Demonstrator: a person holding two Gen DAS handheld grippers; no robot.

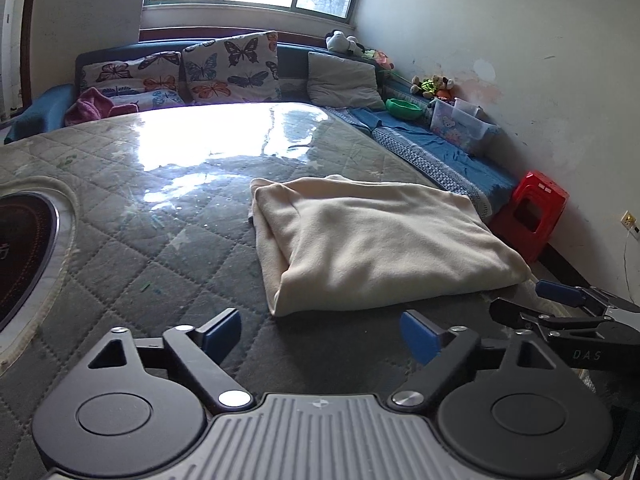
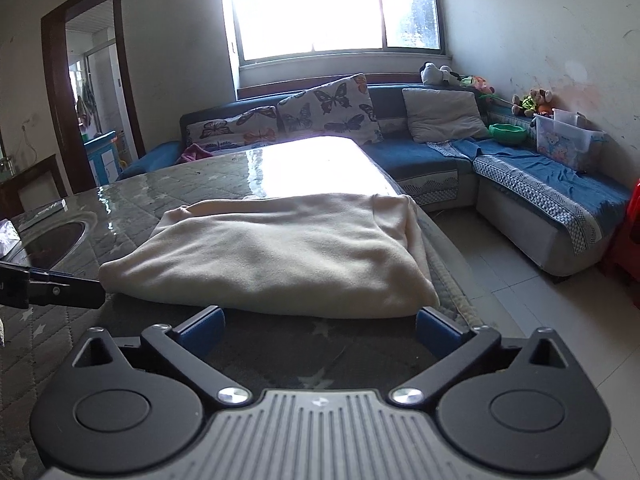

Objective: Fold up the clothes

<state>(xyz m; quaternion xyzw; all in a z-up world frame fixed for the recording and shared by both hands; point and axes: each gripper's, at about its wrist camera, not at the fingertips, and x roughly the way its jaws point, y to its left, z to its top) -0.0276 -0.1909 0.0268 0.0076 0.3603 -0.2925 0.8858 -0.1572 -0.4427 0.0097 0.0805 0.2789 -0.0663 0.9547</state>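
On the quilted grey table cover (image 1: 120,248), under a glossy clear sheet that catches the window glare, lies a cream garment (image 1: 376,244) folded into a thick, roughly rectangular bundle. It sits toward the table's right edge, its near fold just beyond both tools. The left gripper (image 1: 322,334) hovers low over the cover with its blue-padded fingers (image 1: 224,330) spread wide apart and nothing between them; the bundle's near left corner lies just past the gap. The right gripper (image 2: 318,326) is likewise spread wide and empty, its blue fingertips (image 2: 202,326) close beneath the garment's near edge (image 2: 276,252), though contact cannot be told. In the left wrist view the right gripper's tip (image 1: 560,294) shows at the bundle's near right corner; in the right wrist view the left tool's black arm (image 2: 52,290) reaches in from the left, beside the near left corner. A round dark inset (image 1: 24,252) with a pale rim is set into the table at far left. Beyond the table, a blue corner sofa (image 2: 420,156) carries butterfly cushions (image 2: 328,110), a grey pillow (image 2: 442,120), a green bowl (image 2: 508,133), a clear storage box (image 2: 564,142) and soft toys (image 2: 534,102). A red plastic stool (image 1: 532,214) stands on the floor at right, against the wall.
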